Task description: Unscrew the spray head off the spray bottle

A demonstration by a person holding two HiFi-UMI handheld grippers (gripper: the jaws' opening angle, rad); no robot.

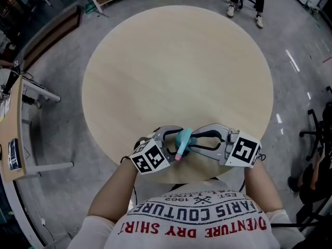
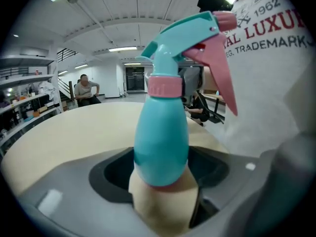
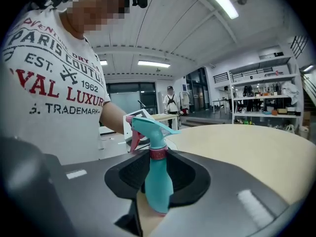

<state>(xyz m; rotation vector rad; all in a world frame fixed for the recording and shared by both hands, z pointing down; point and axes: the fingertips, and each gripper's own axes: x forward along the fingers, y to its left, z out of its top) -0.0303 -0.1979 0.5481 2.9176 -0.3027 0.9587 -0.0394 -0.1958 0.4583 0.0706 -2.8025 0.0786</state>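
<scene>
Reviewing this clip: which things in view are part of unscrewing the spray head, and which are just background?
Job in hand:
spray bottle; its spray head; left claw round the bottle's body; right claw with the bottle between its jaws; round table.

Lying about:
desk at the left; office chair; shelving; seated person.

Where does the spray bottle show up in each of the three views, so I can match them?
Head view: spray bottle low centre, at the table's near edge.
Left gripper view: the bottle fills the centre, large, close, upright.
Right gripper view: the bottle stands lower centre, smaller, upright.
Shared landmark: the round beige table.
</scene>
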